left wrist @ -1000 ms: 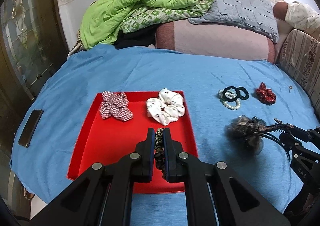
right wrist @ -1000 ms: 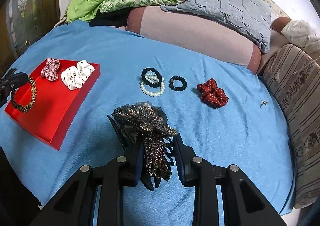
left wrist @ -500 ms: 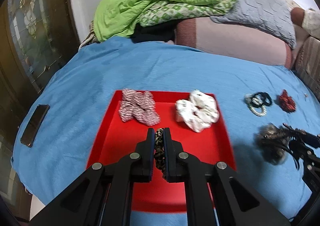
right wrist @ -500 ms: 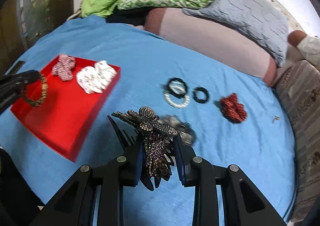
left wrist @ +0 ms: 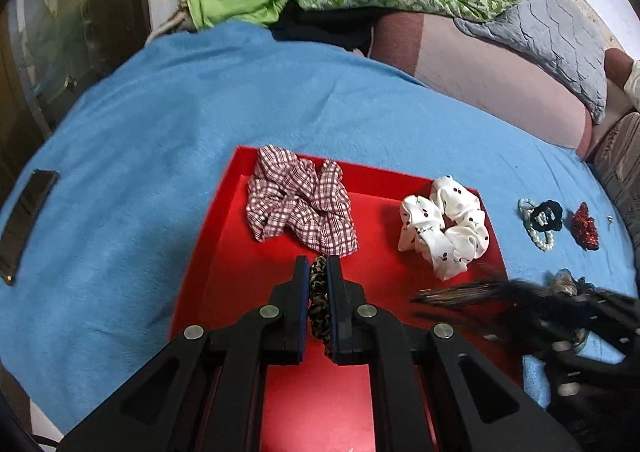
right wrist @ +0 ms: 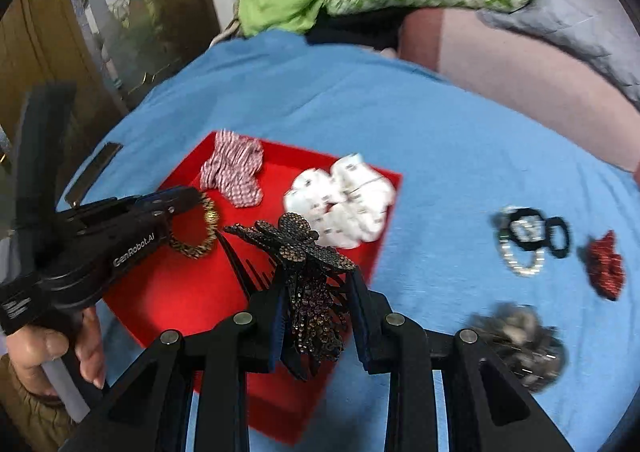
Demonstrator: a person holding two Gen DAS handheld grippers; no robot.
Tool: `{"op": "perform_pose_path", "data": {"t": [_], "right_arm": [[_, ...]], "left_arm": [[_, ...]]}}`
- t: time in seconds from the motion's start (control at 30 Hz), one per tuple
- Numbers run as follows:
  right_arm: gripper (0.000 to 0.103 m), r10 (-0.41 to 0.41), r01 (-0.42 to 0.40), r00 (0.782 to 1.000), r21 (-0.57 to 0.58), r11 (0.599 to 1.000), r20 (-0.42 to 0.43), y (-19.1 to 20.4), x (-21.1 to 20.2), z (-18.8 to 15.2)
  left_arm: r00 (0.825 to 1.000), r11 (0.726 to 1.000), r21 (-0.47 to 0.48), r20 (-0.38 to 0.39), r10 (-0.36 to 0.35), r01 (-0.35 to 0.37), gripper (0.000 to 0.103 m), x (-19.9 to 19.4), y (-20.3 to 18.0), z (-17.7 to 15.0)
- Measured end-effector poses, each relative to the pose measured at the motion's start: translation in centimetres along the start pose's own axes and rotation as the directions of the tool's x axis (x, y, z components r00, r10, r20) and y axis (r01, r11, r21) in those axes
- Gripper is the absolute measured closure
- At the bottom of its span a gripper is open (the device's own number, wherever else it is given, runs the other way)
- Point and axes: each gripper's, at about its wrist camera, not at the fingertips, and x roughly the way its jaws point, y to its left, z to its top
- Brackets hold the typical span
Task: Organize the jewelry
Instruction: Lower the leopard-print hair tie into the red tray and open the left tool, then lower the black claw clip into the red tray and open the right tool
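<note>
The left gripper (left wrist: 318,280) has its jaws closed on a thin leopard-print hair tie (left wrist: 319,294), held above the red tray (left wrist: 224,252). Judged light, soft and elastic, the tie tolerates a pinch anywhere on its loop. The right gripper (right wrist: 316,316) has its jaws partly closed around a rhinestone butterfly hair claw (right wrist: 298,242), held over the tray's right edge. The claw is judged rigid, light and fragile at its teeth and stones; grip it on the body, as here, not the comb.
</note>
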Motion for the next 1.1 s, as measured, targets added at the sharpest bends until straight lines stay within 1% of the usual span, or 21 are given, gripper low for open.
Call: {"op": "perform_pose_path", "data": {"t": [0.2,0.37,0.4,0.47,0.5,0.53,0.57,0.63,0.67,0.7,0.87,0.97,1.1], "right_arm": [[0.072,0.015,-0.014,0.999,0.018,1.000,-0.042,0.1,3.6,-0.3],[0.072,0.021,-0.020,0.999,0.023,1.000,-0.035,0.0,4.3,0.2],[0.071,0.022,-0.021,0.999,0.022,1.000,-0.034,0.1,4.3,0.3],[0.070,0.027,-0.027,0.999,0.022,0.999,-0.032,0.1,4.3,0.3],[0.070,0.031,-0.030,0.999,0.024,0.999,-0.030,0.2,4.2,0.2],[0.070,0.034,-0.034,0.999,0.024,0.999,-0.029,0.2,4.1,0.2],[0.069,0.037,-0.037,0.999,0.022,0.999,-0.028,0.3,4.0,0.1],[0.061,0.033,-0.032,0.999,0.015,0.999,-0.018,0.6,3.6,0.1],[0.054,0.031,-0.031,0.999,0.011,0.999,-0.010,0.6,3.4,0.1],[0.049,0.031,-0.031,1.000,0.006,1.000,-0.002,0.7,3.0,0.1],[0.044,0.032,-0.032,0.999,-0.003,0.999,0.023,0.8,1.6,0.0],[0.041,0.035,-0.035,0.999,0.007,0.999,0.039,0.8,0.7,-0.1],[0.040,0.040,-0.042,0.998,0.024,0.999,0.053,0.3,-0.5,-0.5]], "left_arm": [[1.000,1.000,-0.026,-0.029,0.003,-0.004,0.095,1.0,0.8,-0.1],[0.999,1.000,-0.022,-0.028,0.020,-0.021,0.094,1.2,0.8,0.0],[0.999,0.999,-0.012,-0.021,0.031,-0.032,0.091,1.1,0.6,-0.1],[0.999,0.999,0.002,-0.004,0.051,-0.051,0.081,0.8,0.4,-0.1],[0.998,0.998,0.008,0.006,0.061,-0.061,0.072,0.6,0.3,-0.2],[0.997,0.997,0.013,0.019,0.072,-0.072,0.066,0.4,0.2,-0.2],[0.996,0.996,0.017,0.036,0.081,-0.082,0.065,0.0,0.2,-0.2],[0.995,0.996,0.019,0.051,0.088,-0.089,0.064,-0.3,0.1,-0.1],[0.994,0.996,0.018,0.055,0.090,-0.091,0.064,-0.4,0.1,-0.1],[0.994,0.995,0.017,0.057,0.092,-0.093,0.064,-0.5,0.1,-0.1],[0.993,0.995,0.002,0.066,0.098,-0.099,0.063,-1.0,0.4,-0.1],[0.992,0.995,-0.005,0.076,0.103,-0.103,0.059,-1.3,0.5,-0.1],[0.990,0.993,-0.001,0.083,0.114,-0.115,0.059,-1.5,0.3,-0.3]]}}
